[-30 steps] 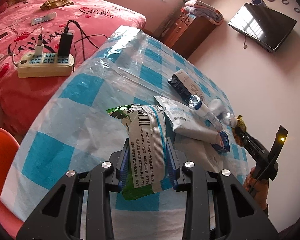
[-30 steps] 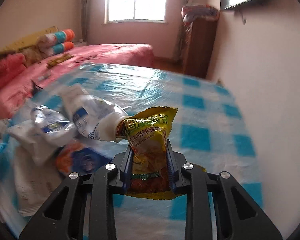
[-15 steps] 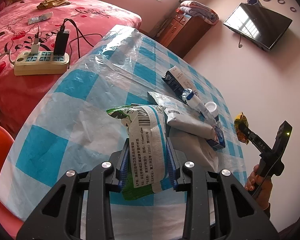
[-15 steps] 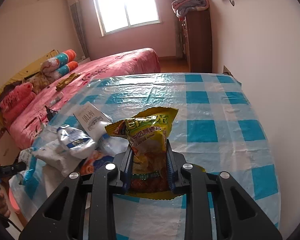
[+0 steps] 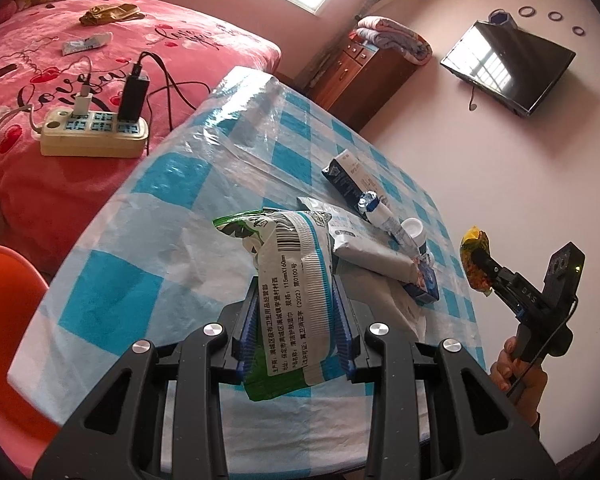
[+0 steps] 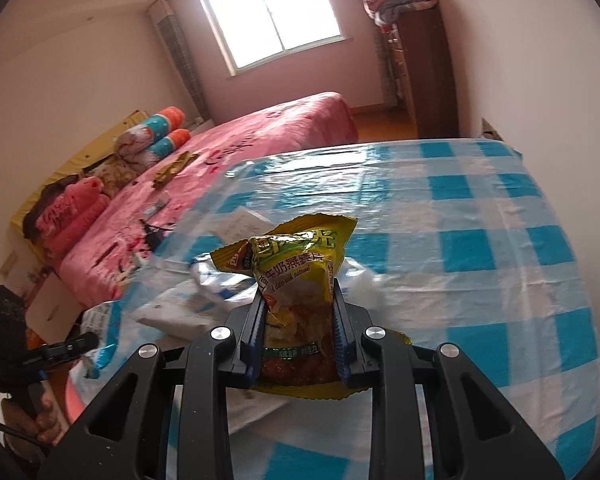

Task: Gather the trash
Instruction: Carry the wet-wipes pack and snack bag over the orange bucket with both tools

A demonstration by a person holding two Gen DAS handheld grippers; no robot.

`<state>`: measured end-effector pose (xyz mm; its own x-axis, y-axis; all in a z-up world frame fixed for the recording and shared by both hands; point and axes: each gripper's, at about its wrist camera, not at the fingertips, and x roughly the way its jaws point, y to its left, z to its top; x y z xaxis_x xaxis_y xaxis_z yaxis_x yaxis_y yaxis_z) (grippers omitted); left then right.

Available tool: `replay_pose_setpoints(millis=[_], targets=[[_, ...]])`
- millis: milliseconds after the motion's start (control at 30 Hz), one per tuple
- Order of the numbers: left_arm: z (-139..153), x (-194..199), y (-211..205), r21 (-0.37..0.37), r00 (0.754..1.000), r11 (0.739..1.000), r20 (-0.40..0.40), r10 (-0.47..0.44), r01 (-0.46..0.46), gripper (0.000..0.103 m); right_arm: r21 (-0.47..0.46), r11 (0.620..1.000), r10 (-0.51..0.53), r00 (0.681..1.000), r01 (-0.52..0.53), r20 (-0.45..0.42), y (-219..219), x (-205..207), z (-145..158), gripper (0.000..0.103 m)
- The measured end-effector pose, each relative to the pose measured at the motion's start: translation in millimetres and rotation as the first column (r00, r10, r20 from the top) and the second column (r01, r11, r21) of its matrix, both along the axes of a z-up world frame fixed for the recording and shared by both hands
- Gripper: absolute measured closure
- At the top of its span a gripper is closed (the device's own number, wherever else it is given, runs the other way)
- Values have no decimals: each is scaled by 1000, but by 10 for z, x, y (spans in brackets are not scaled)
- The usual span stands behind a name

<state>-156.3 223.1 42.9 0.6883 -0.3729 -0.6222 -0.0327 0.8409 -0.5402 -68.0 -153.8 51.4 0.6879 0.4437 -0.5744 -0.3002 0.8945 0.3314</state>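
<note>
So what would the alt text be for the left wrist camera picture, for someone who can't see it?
The left gripper pinches a green and white wipes packet above a table with a blue checked cloth. More wrappers and a small white bottle lie on it. At the right, the right gripper holds a yellow snack bag.

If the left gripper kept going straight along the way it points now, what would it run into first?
Probably the heap of trash on the table: the left gripper, shut on a white-and-green wet-wipe packet, aims down toward the grey pouch just beyond. Depth is unclear; it might meet the checked tablecloth first.
</note>
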Motion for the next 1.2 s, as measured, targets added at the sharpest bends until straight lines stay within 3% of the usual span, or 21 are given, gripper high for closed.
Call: replay_pose_setpoints(millis=[267, 567, 767, 1200], targets=[[73, -205, 203, -5, 999, 999, 25, 35, -35, 68, 44, 990, 137, 990, -137, -11, 506, -126, 91, 73], [36, -577, 683, -4, 988, 988, 16, 152, -152, 68, 107, 937, 339, 939, -333, -54, 1308, -233, 116, 73], [-73, -870, 1110, 9, 966, 966, -18, 258, -258, 68, 146, 868, 490, 867, -475, -93, 1964, -309, 107, 73], [-530, -1376, 1839, 17, 885, 893, -124, 448, -450, 68, 154, 688, 725, 663, -710, -184, 3471, -625, -55, 73]])
